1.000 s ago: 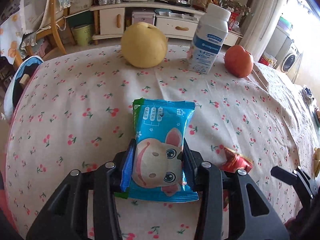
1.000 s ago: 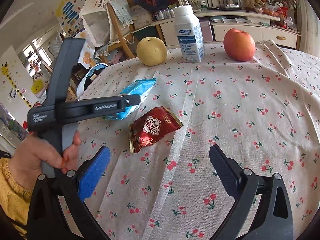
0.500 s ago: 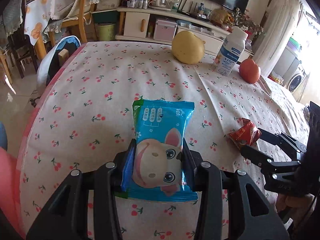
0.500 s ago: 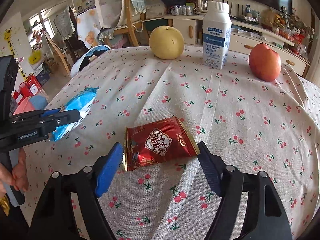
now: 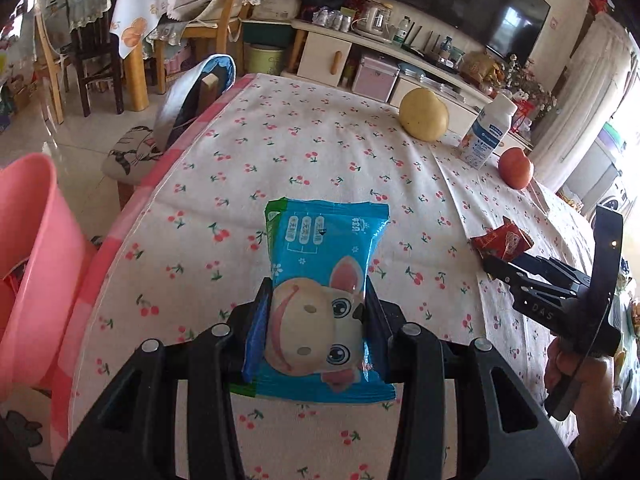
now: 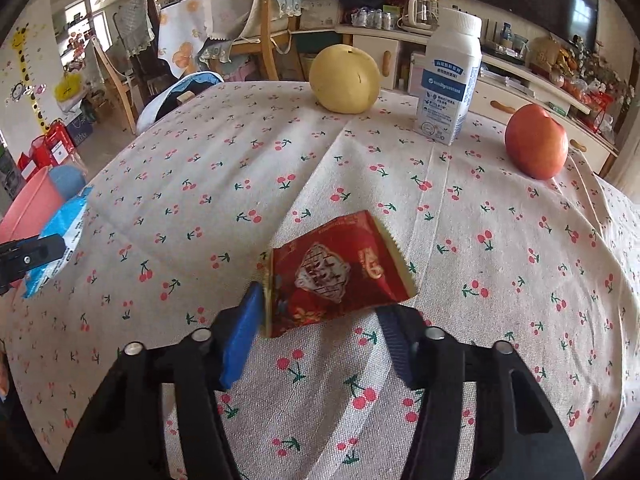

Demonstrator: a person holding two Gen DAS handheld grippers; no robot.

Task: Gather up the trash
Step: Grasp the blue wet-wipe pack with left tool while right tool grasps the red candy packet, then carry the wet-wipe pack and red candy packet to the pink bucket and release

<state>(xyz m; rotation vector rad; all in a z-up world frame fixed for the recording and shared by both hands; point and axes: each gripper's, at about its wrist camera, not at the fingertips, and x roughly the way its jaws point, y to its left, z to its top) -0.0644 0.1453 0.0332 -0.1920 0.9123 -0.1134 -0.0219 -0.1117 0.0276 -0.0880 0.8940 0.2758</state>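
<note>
Left tool (image 5: 316, 320) is gripping the blue snack packet (image 5: 320, 300) above the cherry-print tabletop (image 5: 280, 152) near a pink bin (image 5: 28, 248), while the right tool (image 6: 320, 320) is closing its jaws around the red wrapper (image 6: 336, 272) at mid-tabletop.

In the right wrist view, the right gripper (image 6: 320, 320), wide open a second ago, is closing its jaws around the red snack wrapper (image 6: 336, 276), which now sits between them at the frame's centre instead of ahead. In the left wrist view, a pink bin (image 5: 28, 256) has entered at the left edge, and the fruit has shrunk toward the upper right.
</note>
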